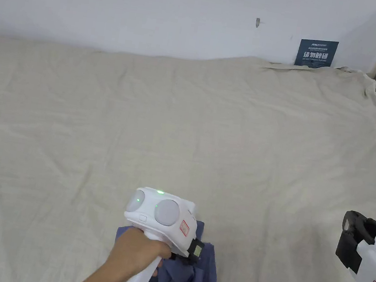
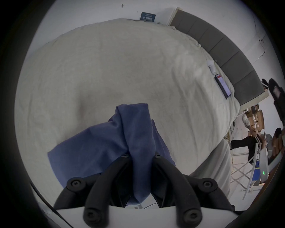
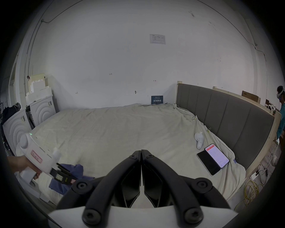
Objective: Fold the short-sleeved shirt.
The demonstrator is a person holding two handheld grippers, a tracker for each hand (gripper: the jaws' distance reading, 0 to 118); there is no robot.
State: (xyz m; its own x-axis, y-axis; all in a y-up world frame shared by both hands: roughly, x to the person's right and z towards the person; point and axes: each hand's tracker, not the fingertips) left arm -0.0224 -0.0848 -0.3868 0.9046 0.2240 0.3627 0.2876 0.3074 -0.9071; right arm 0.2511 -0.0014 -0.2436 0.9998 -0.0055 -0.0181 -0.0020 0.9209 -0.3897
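Note:
A crumpled blue short-sleeved shirt lies bunched on the beige bed sheet near the front edge. My left gripper is shut on a fold of the shirt, with cloth pinched between both jaws. From the right gripper view the left gripper sits over the shirt at the lower left. My right gripper hangs above the bed with its jaws pressed together and nothing between them. In the head view it is at the right edge, well apart from the shirt.
Two phones and a white controller lie on the sheet beside the grey headboard. A white wall backs the bed. White cabinets stand off to the left. People and chairs are beyond the bed.

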